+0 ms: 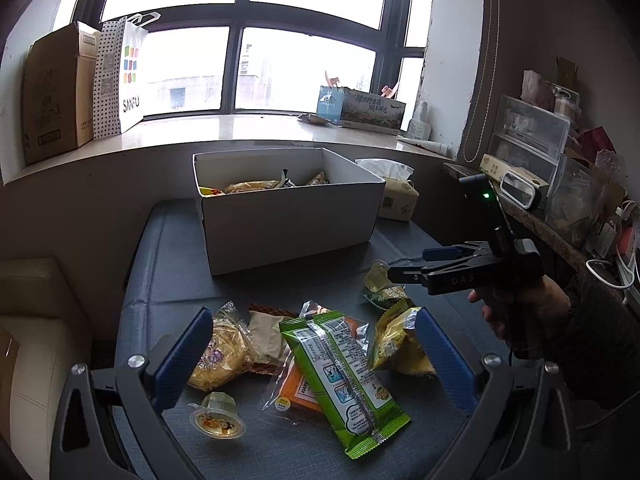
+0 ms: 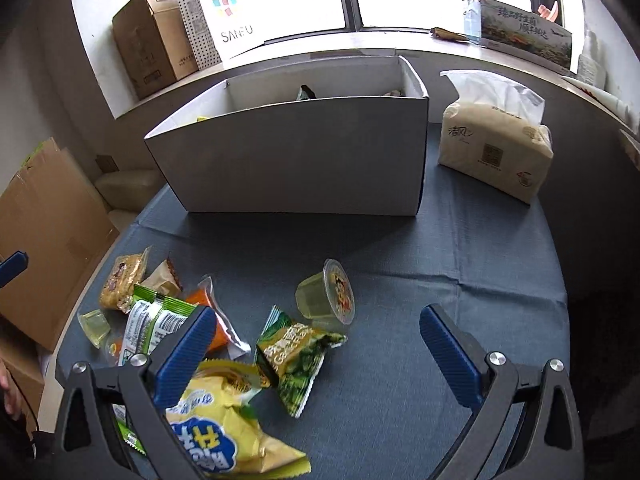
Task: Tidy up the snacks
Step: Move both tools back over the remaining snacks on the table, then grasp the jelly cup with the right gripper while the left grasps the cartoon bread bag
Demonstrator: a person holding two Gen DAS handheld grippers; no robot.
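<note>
A white box [image 1: 288, 220] [image 2: 296, 160] with some snacks inside stands at the back of the dark blue table. Loose snacks lie in front: a long green packet [image 1: 344, 372] [image 2: 154, 320], an orange packet [image 1: 298, 392], a yellow cake packet [image 1: 218, 356] [image 2: 122, 282], a yellow bag [image 1: 400, 344] [image 2: 224, 428], a small green packet [image 2: 298, 354], and jelly cups [image 1: 216, 420] [image 2: 328, 292]. My left gripper [image 1: 314, 354] is open over the green packet, holding nothing. My right gripper [image 2: 318, 354] is open above the small green packet; it also shows in the left wrist view [image 1: 420, 266].
A tissue pack [image 2: 496, 144] [image 1: 396, 192] stands right of the box. The windowsill [image 1: 200, 132] holds a cardboard box [image 1: 56, 92], a SANFU bag [image 1: 124, 76] and a printed carton [image 1: 360, 108]. A cluttered shelf [image 1: 552, 184] is at right, a cardboard box [image 2: 44, 240] at left.
</note>
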